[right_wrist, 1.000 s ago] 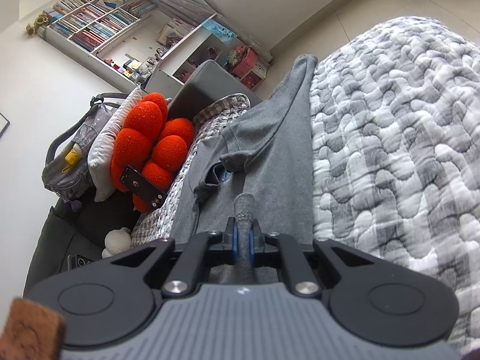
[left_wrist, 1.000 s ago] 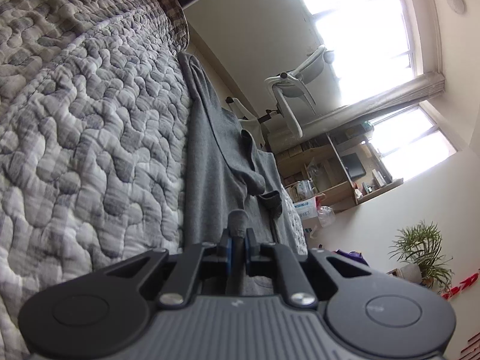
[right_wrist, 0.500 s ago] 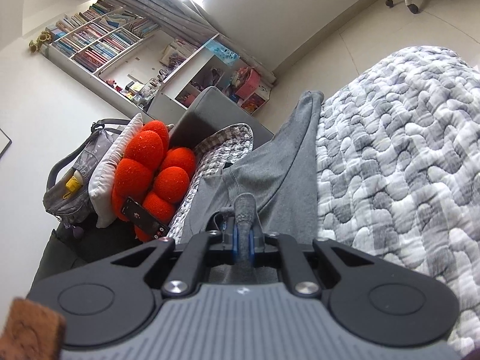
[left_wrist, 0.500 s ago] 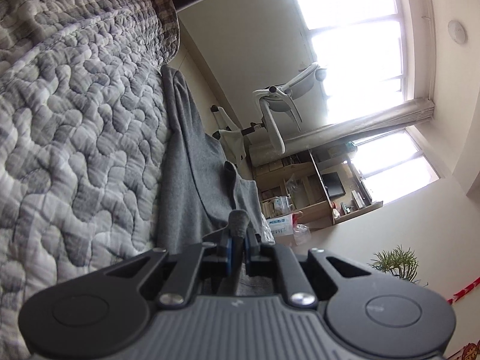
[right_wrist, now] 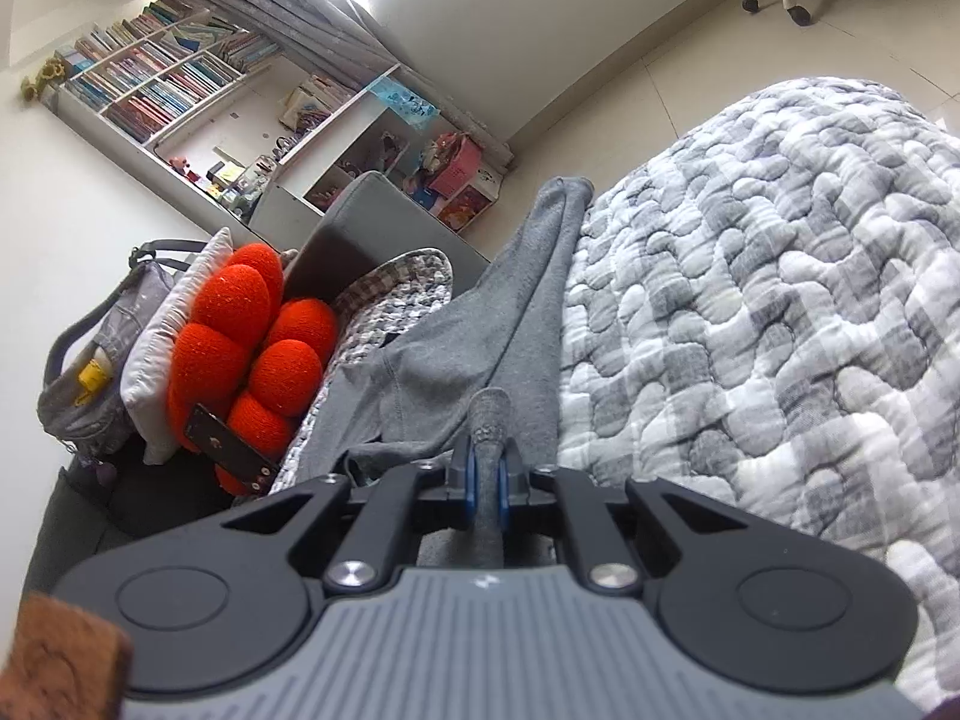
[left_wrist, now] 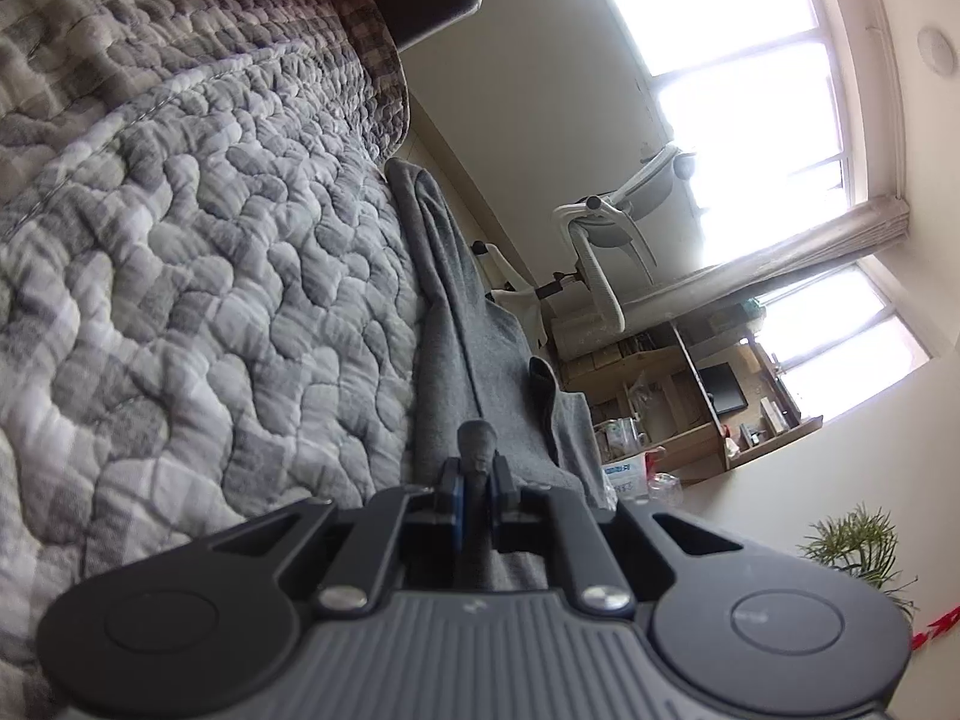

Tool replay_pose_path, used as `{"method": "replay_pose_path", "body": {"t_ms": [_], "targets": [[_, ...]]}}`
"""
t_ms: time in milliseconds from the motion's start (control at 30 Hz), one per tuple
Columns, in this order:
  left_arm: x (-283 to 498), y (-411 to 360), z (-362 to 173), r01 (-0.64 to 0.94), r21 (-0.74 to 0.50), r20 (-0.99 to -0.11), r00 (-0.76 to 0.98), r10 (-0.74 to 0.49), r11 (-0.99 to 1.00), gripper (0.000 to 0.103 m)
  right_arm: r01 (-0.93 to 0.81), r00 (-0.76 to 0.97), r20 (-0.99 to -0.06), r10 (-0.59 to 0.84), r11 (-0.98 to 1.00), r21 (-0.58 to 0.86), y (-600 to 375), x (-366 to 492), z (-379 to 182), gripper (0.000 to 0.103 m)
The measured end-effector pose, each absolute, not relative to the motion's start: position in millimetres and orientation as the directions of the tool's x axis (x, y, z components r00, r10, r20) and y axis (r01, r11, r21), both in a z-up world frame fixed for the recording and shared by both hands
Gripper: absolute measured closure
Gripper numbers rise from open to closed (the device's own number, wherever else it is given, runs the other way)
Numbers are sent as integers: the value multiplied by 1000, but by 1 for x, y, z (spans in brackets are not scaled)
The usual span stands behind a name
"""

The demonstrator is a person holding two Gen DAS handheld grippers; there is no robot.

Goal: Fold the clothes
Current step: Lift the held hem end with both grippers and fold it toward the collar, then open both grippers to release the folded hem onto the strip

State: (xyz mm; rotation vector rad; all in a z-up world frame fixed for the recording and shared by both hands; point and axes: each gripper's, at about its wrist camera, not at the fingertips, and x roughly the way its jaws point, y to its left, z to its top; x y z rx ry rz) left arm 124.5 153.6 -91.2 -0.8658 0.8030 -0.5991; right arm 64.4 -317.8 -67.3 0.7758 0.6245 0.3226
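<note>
left gripper (left_wrist: 474,480): jaws pinching the soft grey knit garment (left_wrist: 468,336), which trails toward twelve o'clock
right gripper (right_wrist: 487,474): jaws pinching the same cloth
advice: keep both pinches level and the edge taut over the grey-and-white quilted bedspread (left_wrist: 198,276)

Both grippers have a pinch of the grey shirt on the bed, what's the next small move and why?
Probably carry both held corners across the shirt, lowering them to lay the fold. The left gripper and right gripper are each shut on a pinch of fabric, and the rest lies stretched along the quilt edge.
</note>
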Motion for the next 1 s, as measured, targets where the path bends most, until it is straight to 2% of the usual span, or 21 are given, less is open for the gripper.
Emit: {"method": "replay_pose_path", "body": {"t_ms": [67, 133, 200, 300, 333, 367, 400, 667, 867, 1000], "targets": [[123, 153, -85, 139, -824, -385, 575, -722, 549, 91, -49, 779, -407, 477, 693, 719, -318, 63, -64, 92], [123, 152, -75, 142, -797, -405, 595, -694, 587, 83, -53, 784, -409, 467, 707, 705, -318, 61, -59, 86], [119, 152, -59, 166, -752, -418, 628, -656, 638, 71, -57, 789, -412, 456, 722, 690, -318, 59, -53, 85], [114, 151, -38, 216, -691, -414, 664, -623, 690, 68, -56, 800, -428, 421, 762, 645, -319, 57, -41, 82], [113, 149, -32, 233, -673, -412, 670, -618, 702, 68, -56, 806, -430, 406, 776, 629, -318, 56, -38, 79], [113, 145, -29, 251, -656, -416, 667, -619, 712, 68, -56, 813, -430, 392, 788, 614, -318, 55, -34, 72], [113, 141, -26, 269, -639, -419, 664, -619, 721, 68, -57, 820, -428, 380, 798, 600, -317, 53, -32, 70], [117, 105, -41, 345, -552, -483, 609, -628, 759, 68, -170, 815, -436, 382, 877, 450, -271, 52, -22, 70], [118, 100, -50, 358, -529, -494, 608, -622, 770, 68, -249, 761, -501, 413, 898, 363, -238, 65, -40, 73], [114, 100, -54, 372, -515, -487, 615, -620, 773, 68, -224, 765, -531, 366, 923, 314, -234, 72, -47, 91]]}}
